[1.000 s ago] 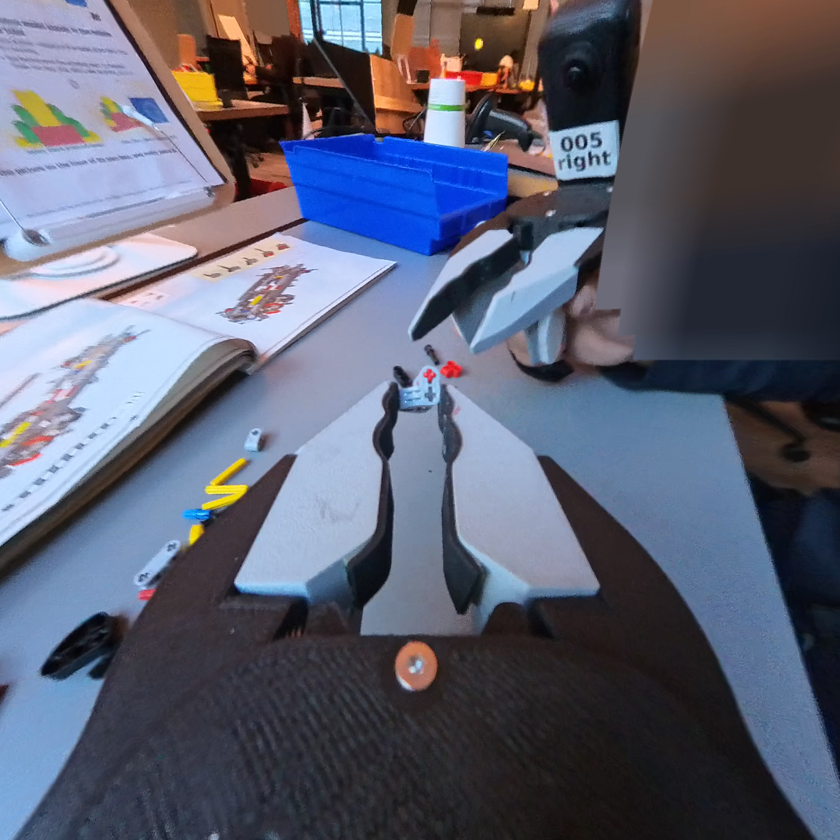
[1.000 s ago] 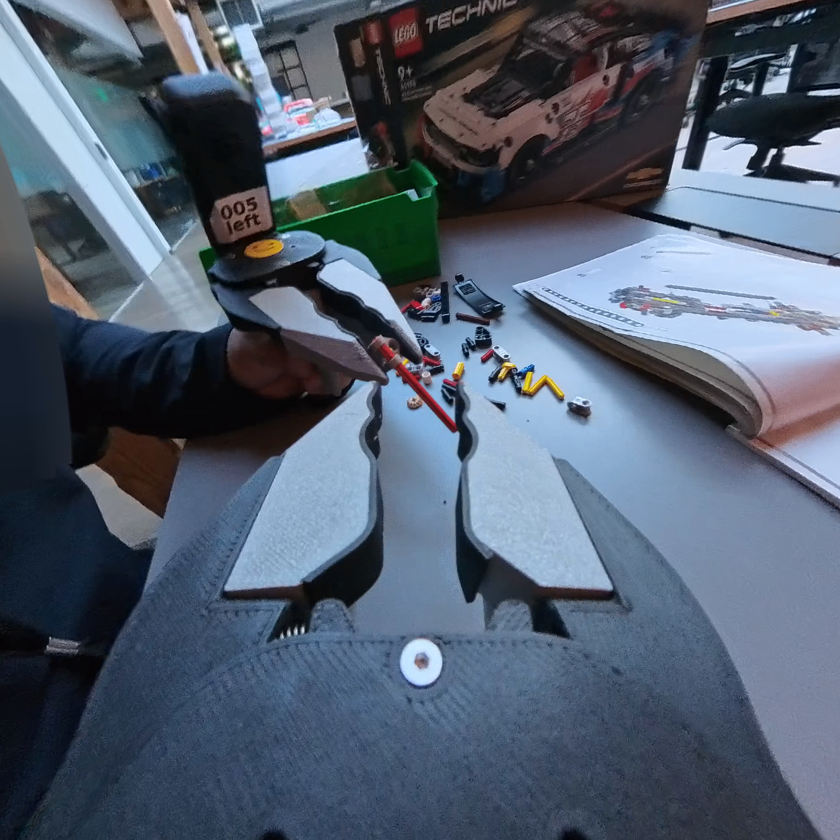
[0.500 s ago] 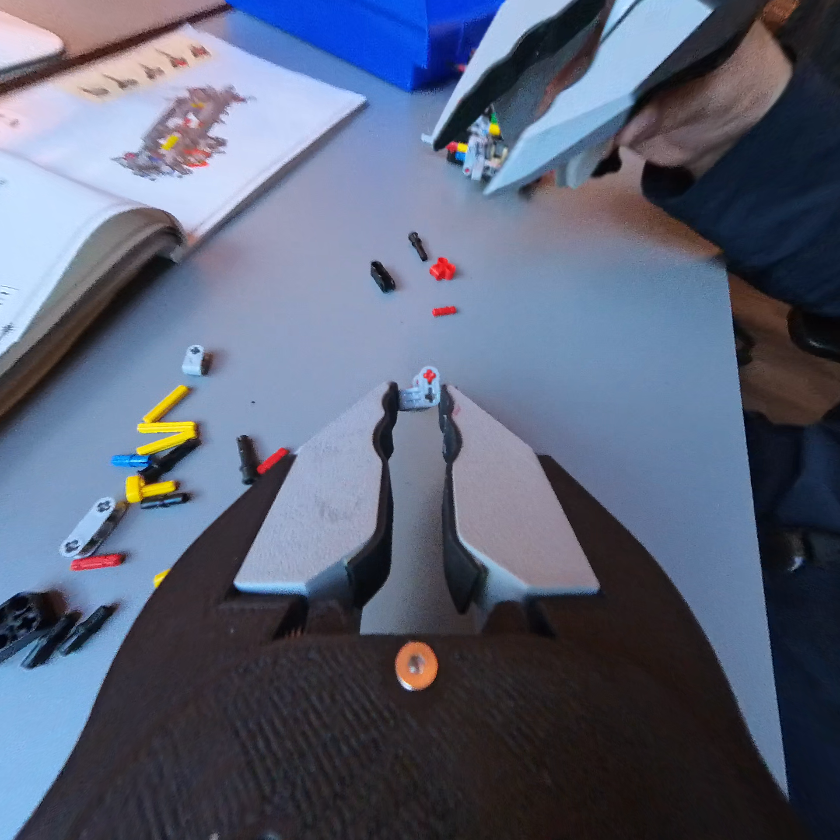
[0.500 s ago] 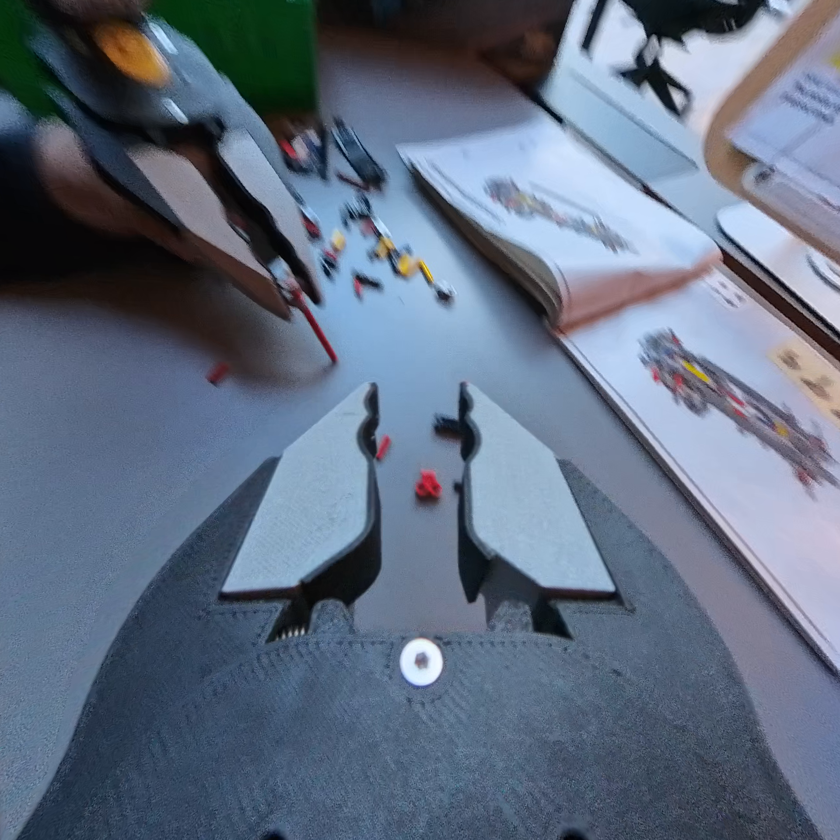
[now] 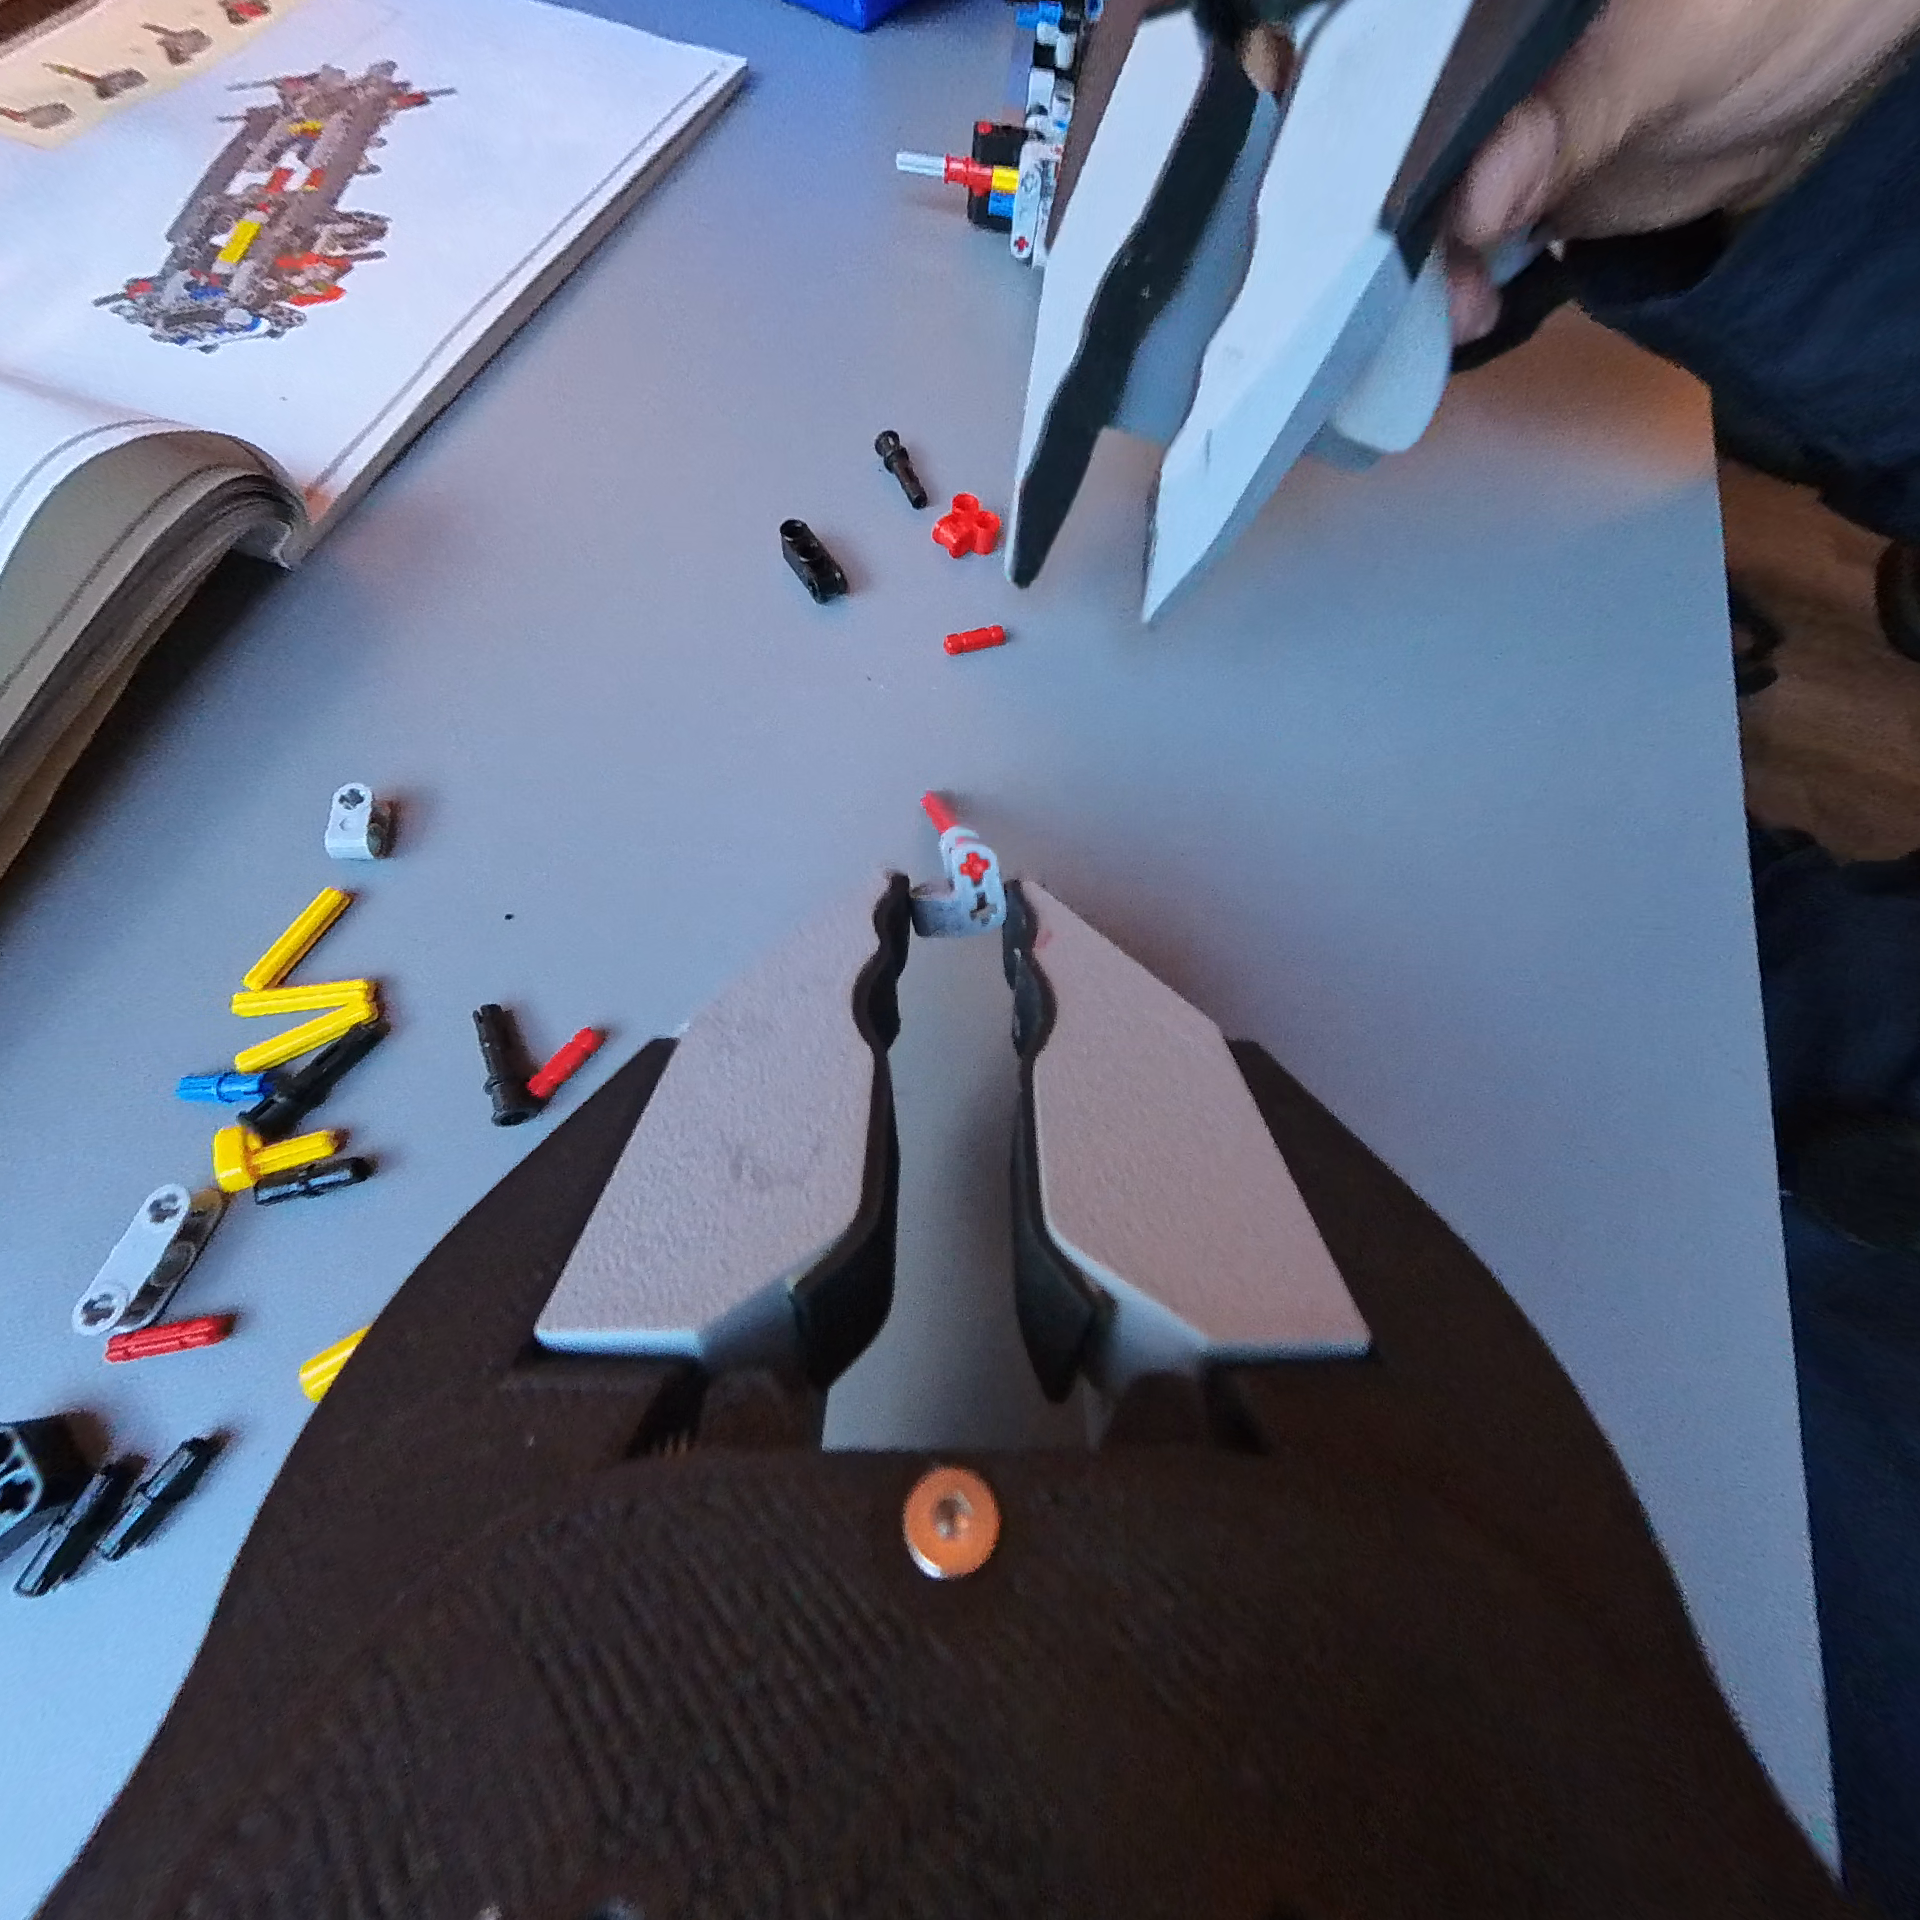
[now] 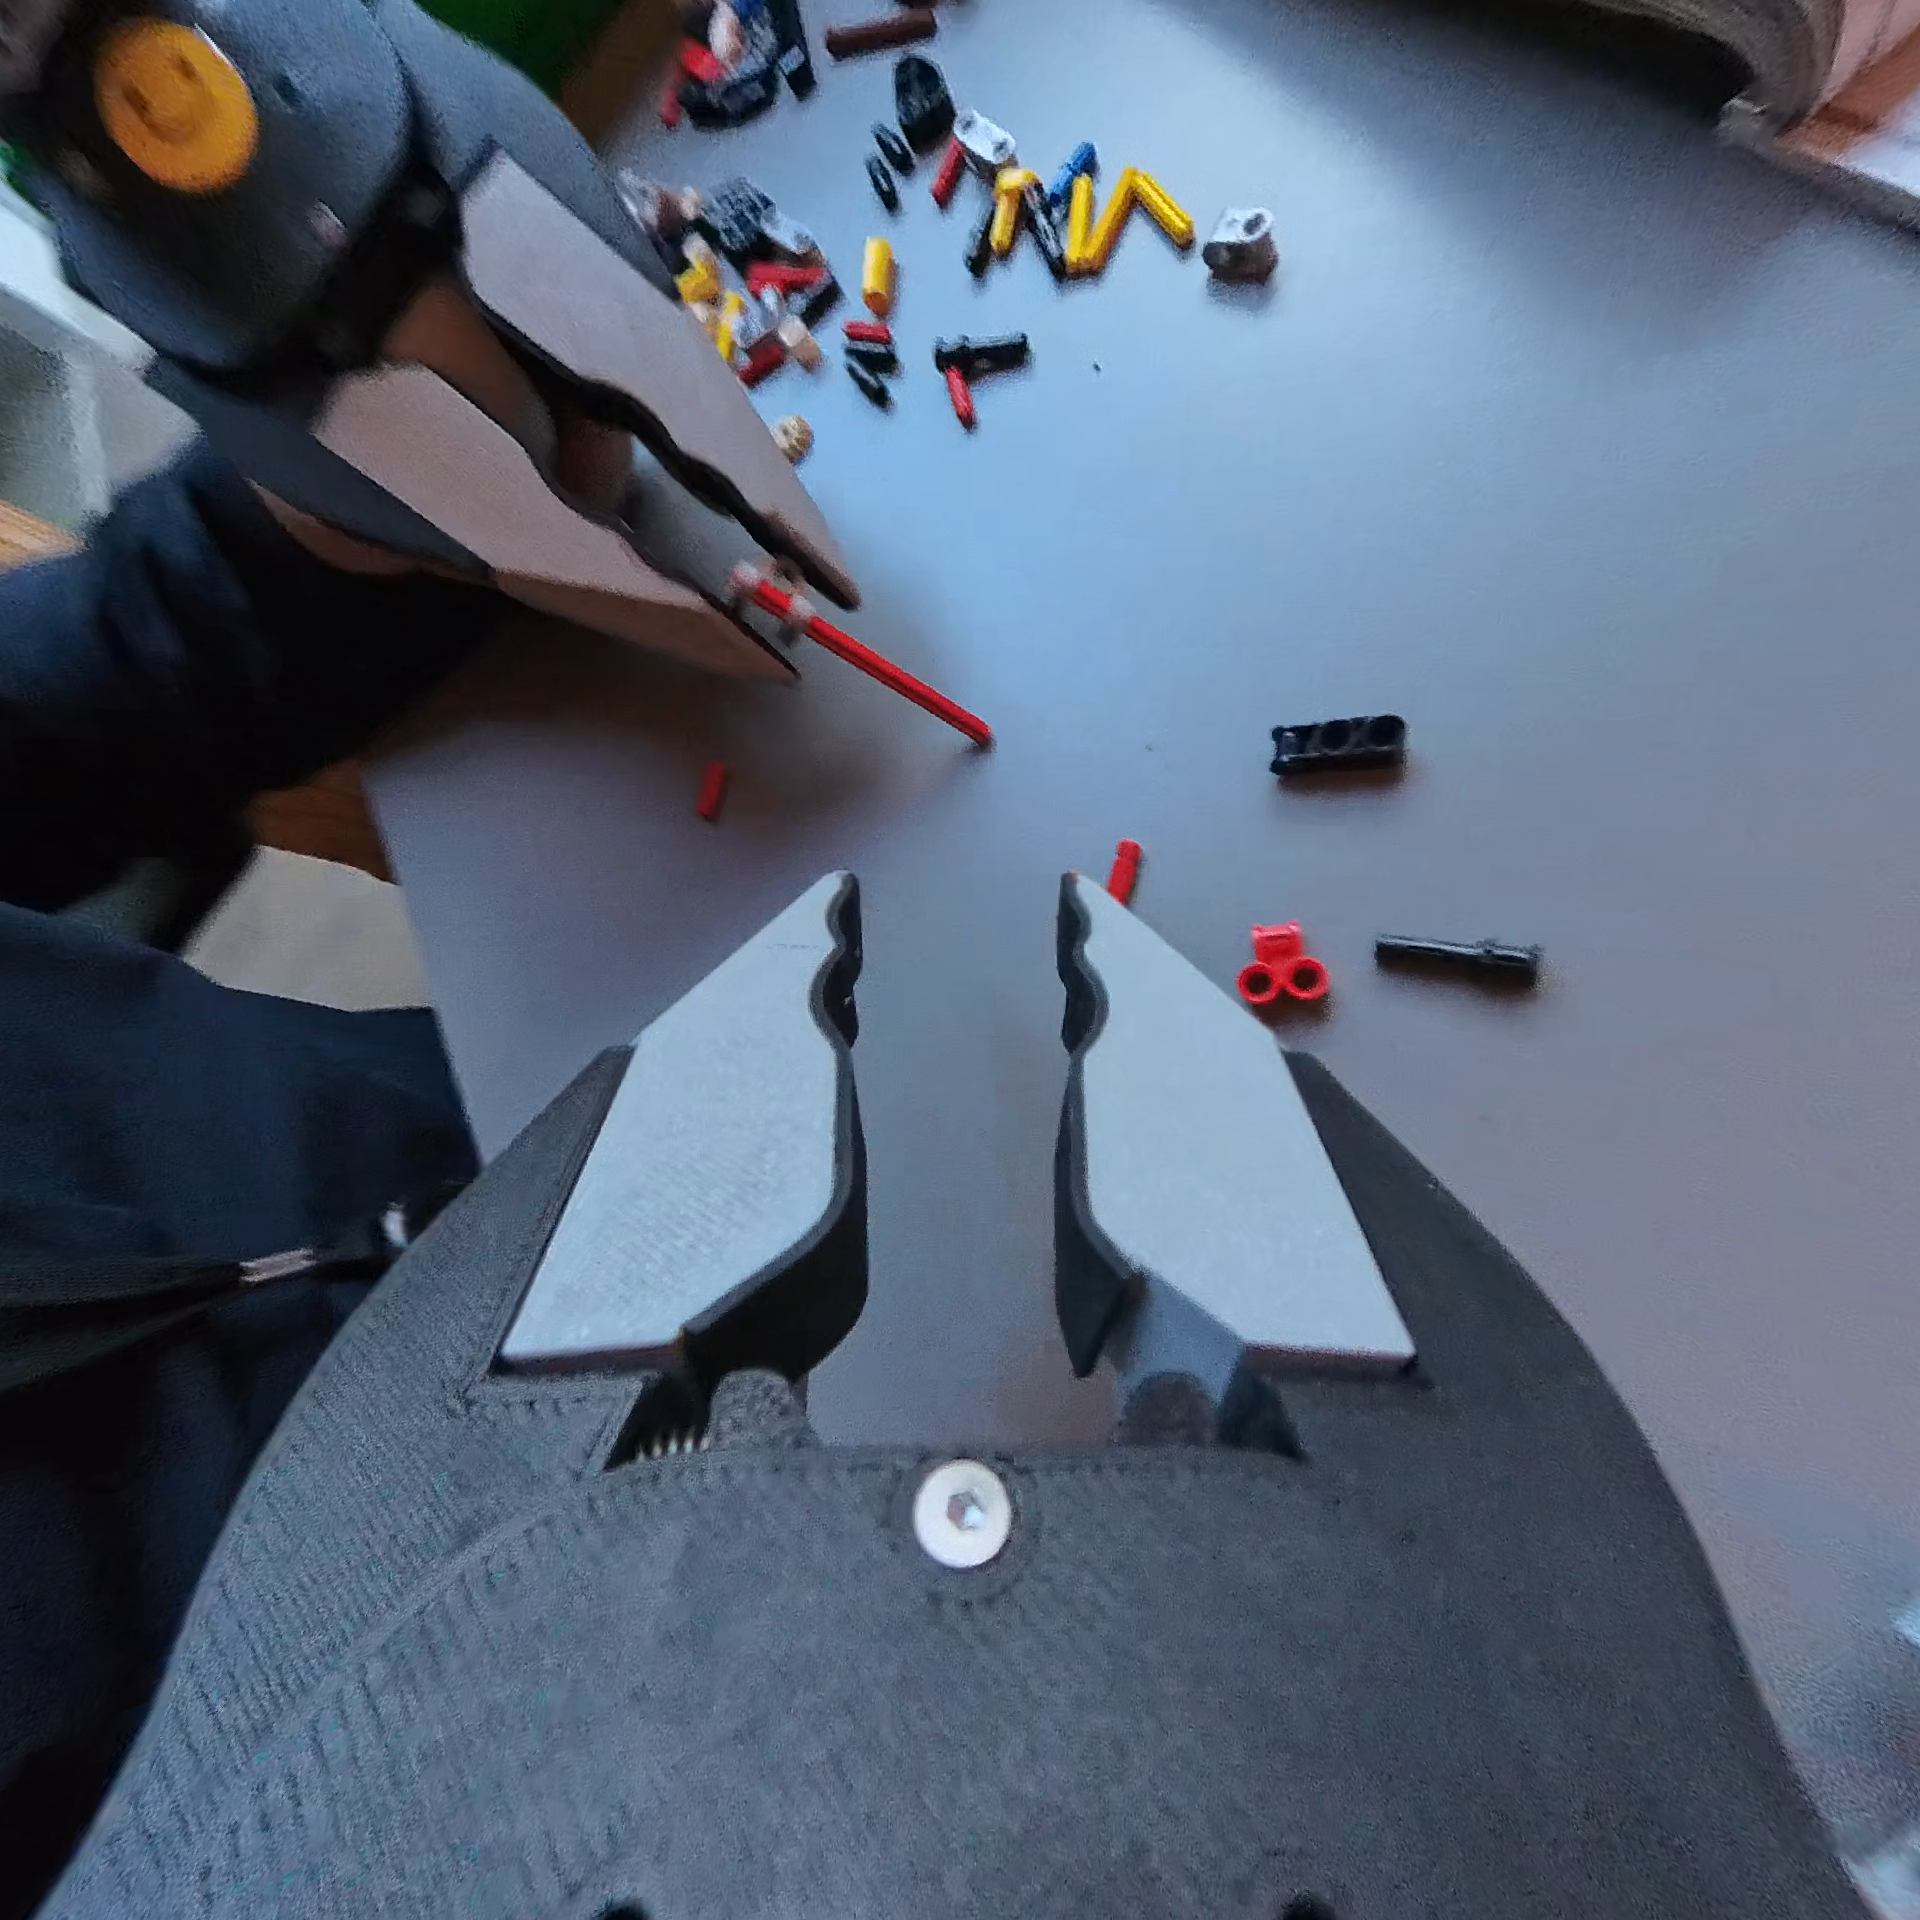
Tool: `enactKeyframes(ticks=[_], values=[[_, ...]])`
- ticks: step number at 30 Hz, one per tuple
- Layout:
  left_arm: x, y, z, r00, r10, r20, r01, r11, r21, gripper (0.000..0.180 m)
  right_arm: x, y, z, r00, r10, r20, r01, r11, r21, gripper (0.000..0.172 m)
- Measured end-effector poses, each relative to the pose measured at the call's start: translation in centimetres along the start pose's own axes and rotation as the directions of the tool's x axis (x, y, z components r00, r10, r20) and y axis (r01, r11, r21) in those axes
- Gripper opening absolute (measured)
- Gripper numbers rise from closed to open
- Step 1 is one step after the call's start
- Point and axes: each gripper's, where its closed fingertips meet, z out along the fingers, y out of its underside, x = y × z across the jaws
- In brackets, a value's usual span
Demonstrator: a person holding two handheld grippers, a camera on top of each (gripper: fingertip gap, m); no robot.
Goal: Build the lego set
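at the tips of the left hand-held gripper [image 5: 958,896], left wrist view: jaws narrow, clamped on a small light-grey connector [image 5: 966,891] with a red axle [image 5: 938,812] through it, both pads pressed on the grey part only at the very tip. risk: a grip that shallow could let the part pivot or pop out if the axle end gets loaded. the right hand-held gripper [image 5: 1091,587] comes in from the top right, jaws apart, nothing between them, tips just beside a red double-hole connector [image 5: 966,525] and a short red pin [image 5: 974,639] on the grey surface [image 5: 1351,831]. risk: its tips could knock those loose bits about. versus a second ago: view is tipped down at the surface, blue bin and monitor almost out of frame, right gripper lower and nearer the parts.

right wrist view: own jaws moderately wide, bare surface between them, the short red pin [image 6: 1123,868] just outside the right fingertip [image 6: 1075,904], not between the pads. risk: closing from here would miss it or flick it aside. red double-hole connector [image 6: 1283,966] and a black pin [image 6: 1455,961] lie further right, a black beam [image 6: 1338,744] beyond. left gripper [image 6: 800,623] top left, the axle [image 6: 883,675] sticking out down toward the surface; it looks close enough to catch it. versus a second ago: box and green bin gone, camera looking down, jaws a bit wider.
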Motion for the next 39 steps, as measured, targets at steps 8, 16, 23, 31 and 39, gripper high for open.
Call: enactKeyframes(ticks=[8,16,23,31,39], values=[[0.3,0.8,0.7,0.996,0.083,0.041,-0.08,0.994,-0.07,0.015,-1.9,-1.8,-2.1,0.996,-0.088,0.023,0.083,0.983,0.163,0.036],[0.4,1.1,0.9,0.994,0.099,0.038,-0.095,0.991,-0.096,0.015,2.2,9.1,-6.8,0.85,-0.365,-0.381,0.183,0.881,-0.437,0.041],[0.8,1.2,1.0,0.987,0.152,0.043,-0.147,0.984,-0.103,0.015,2.4,14.2,-10.6,0.818,-0.531,-0.222,0.071,0.476,-0.876,0.036],[0.8,1.3,0.8,0.989,0.14,0.037,-0.136,0.985,-0.103,0.015,1.1,15.3,-10.0,0.87,-0.484,-0.099,0.052,0.288,-0.956,0.0],[1.3,1.2,0.5,0.99,0.137,0.025,-0.135,0.988,-0.079,0.015,-2.1,10.0,-5.8,0.973,-0.191,-0.129,0.124,0.906,-0.405,0.0]])
